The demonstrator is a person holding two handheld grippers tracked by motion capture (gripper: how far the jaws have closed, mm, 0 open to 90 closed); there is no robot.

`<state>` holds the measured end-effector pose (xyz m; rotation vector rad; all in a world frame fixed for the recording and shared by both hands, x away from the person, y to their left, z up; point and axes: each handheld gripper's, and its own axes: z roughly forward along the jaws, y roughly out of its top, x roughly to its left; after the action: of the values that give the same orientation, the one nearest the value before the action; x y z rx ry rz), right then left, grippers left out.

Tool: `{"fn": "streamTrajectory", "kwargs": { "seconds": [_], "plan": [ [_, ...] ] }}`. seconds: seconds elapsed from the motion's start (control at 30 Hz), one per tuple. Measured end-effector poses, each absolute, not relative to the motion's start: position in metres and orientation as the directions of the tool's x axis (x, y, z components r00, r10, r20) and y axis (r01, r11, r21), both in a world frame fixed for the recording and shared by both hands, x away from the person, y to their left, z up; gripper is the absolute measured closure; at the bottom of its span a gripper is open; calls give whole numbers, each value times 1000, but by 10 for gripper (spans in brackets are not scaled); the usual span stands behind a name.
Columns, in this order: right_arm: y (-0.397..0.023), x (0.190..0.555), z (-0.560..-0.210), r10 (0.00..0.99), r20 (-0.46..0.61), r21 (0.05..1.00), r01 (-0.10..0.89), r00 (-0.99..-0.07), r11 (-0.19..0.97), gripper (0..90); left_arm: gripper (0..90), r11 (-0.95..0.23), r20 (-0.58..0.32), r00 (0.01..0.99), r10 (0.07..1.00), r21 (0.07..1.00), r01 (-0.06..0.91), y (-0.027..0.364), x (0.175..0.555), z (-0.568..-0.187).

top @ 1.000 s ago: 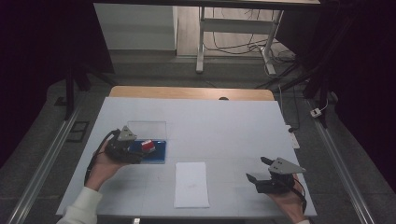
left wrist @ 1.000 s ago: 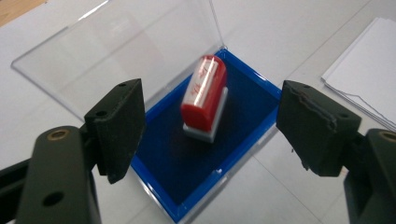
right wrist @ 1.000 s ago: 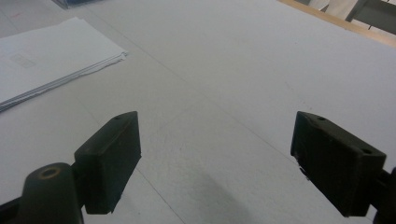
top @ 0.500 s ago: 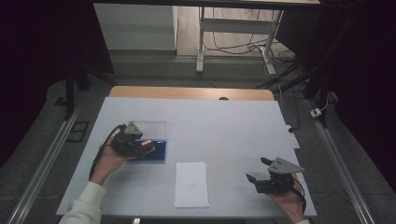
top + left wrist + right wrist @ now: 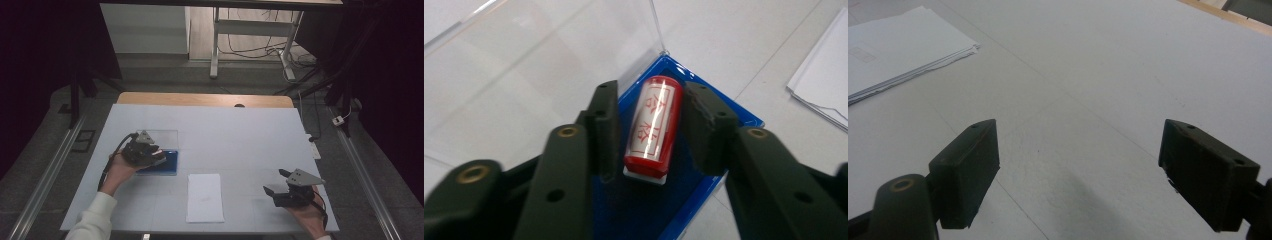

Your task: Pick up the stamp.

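A red stamp (image 5: pixel 653 127) is seen lying in a blue tray (image 5: pixel 716 107), flanked by the left gripper (image 5: pixel 650 131) jaws, apparently not yet touching. The right gripper (image 5: pixel 1080 170) is held wide open, empty, above the table (image 5: pixel 1128 65) near stacked paper (image 5: pixel 895 47)

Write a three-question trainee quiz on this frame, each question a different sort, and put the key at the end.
1. True or false: the red stamp lies between the left gripper's jaws, over the blue tray.
2. Multiple choice: what lies under the right gripper? A) a stack of paper B) bare white table C) the blue tray
3. Fill in: in the high view, the paper lies between the two ____.

Key
1. True. The jaws flank the stamp, with a gap showing on each side.
2. B. Its jaws stand wide apart over the table; the paper sits off to the side.
3. Grippers.
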<state>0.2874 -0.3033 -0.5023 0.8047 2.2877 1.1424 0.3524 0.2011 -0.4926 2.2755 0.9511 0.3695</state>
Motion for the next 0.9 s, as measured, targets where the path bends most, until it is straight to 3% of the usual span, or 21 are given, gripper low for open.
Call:
{"fn": "streamTrajectory", "kwargs": {
  "seconds": [0.17,0.9],
  "plan": [
    [-304,288,-503,674,-131,824,298,-727,481,160,692,-547,20,709,704,653,524,202,352,-492],
    [-306,287,-503,679,-131,823,303,-722,480,168,703,-531,32,715,699,693,488,207,341,-469]
  ]
}}
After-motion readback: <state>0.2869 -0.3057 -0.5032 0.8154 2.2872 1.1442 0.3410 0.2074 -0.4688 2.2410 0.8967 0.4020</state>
